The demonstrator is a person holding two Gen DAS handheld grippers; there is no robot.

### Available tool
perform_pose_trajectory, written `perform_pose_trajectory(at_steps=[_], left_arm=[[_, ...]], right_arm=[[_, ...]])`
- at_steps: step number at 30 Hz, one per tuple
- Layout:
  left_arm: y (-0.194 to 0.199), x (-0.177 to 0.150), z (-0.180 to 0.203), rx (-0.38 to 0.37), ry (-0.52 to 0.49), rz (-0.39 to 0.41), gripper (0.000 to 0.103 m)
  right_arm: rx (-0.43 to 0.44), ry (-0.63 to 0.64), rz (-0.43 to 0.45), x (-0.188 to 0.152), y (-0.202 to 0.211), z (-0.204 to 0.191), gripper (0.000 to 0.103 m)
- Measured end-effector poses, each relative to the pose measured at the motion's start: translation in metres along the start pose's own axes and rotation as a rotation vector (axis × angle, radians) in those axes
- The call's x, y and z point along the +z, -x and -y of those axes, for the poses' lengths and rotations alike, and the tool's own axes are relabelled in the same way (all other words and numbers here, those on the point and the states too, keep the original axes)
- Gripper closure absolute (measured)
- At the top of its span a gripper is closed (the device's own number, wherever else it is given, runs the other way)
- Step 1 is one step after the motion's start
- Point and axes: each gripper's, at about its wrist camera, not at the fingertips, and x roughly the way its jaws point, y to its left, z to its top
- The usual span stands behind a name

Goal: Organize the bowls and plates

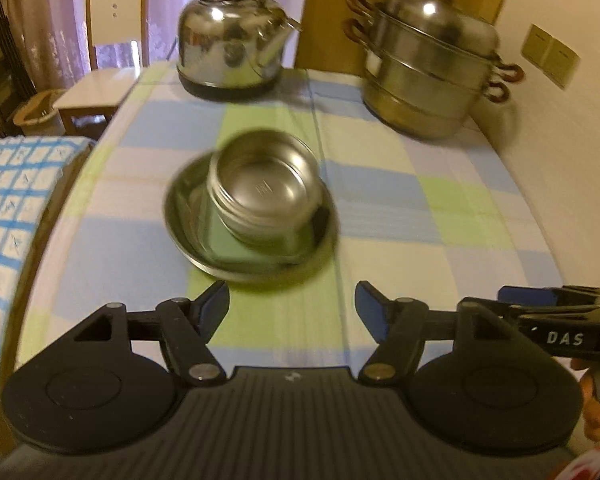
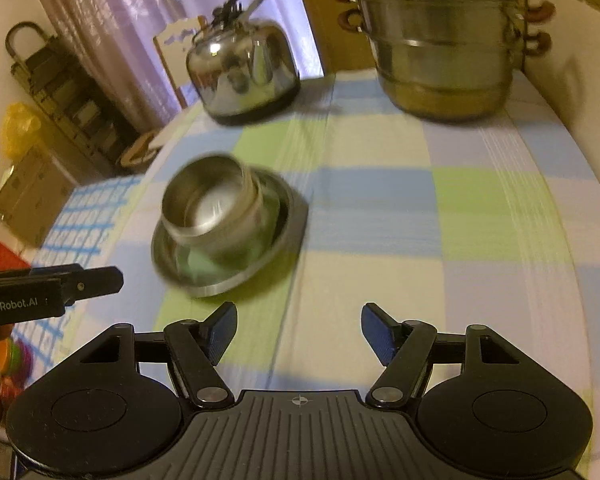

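Note:
A stack of steel bowls sits in a steel plate on the checked tablecloth, in the middle of the table. In the right wrist view the bowls and plate lie ahead to the left. My left gripper is open and empty, just short of the plate's near rim. My right gripper is open and empty, to the right of the plate. The right gripper shows at the right edge of the left wrist view; the left gripper shows at the left of the right wrist view.
A steel kettle stands at the back left of the table and a tiered steamer pot at the back right by the wall. A wooden chair stands beyond the left edge. A blue checked cloth lies at the left.

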Motion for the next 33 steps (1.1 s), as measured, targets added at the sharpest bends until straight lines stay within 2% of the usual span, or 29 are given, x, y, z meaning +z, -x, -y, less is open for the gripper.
perform_pose_trajectory(at_steps=[6,13,22,33], left_arm=[[0.016,-0.036,0.039,-0.028,-0.008,-0.025,0.036],[0.026,-0.067,0.065,-0.030,-0.015,-0.048,0.036],[0.035,-0.083,0.082,-0.034,-0.028,-0.043,0.036],[0.036,-0.085,0.089,-0.032,-0.041,-0.041,0.036]], right_arm=[[-0.013,-0.018,-0.024,-0.031,0.027,0.019,0.034],[-0.019,-0.003,-0.010,-0.061,0.057,0.034,0.034],[-0.011,0.007,0.002,-0.074,0.074,0.039,0.034],[-0.004,0.010,0.007,-0.078,0.077,0.041,0.034]])
